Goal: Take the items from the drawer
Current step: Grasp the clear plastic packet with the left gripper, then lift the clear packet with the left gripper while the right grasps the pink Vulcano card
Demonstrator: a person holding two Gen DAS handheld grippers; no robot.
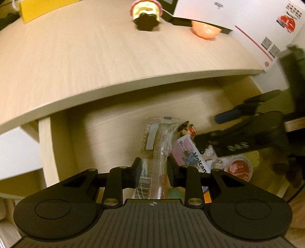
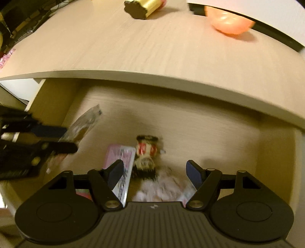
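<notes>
My left gripper [image 1: 154,171] is shut on a clear snack packet [image 1: 158,145] with brown print and a barcode, held upright above the open drawer [image 1: 106,137]. The right wrist view shows the same packet [image 2: 83,126] in that gripper at the left. My right gripper [image 2: 154,171] is open over the drawer, its fingers on either side of a small red-and-white wrapped sweet [image 2: 145,152] without touching it. A pink box [image 2: 122,162] lies beside the left finger. In the left wrist view, the pink box [image 1: 188,154] and a round red-lidded tub [image 1: 240,167] lie in the drawer.
The wooden desktop [image 1: 95,57] overhangs the drawer and carries a yellow jar with a black lid [image 1: 145,15], an orange bowl [image 1: 205,29] and a white carton [image 1: 257,24]. A crumpled white wrapper [image 2: 162,188] lies under my right gripper.
</notes>
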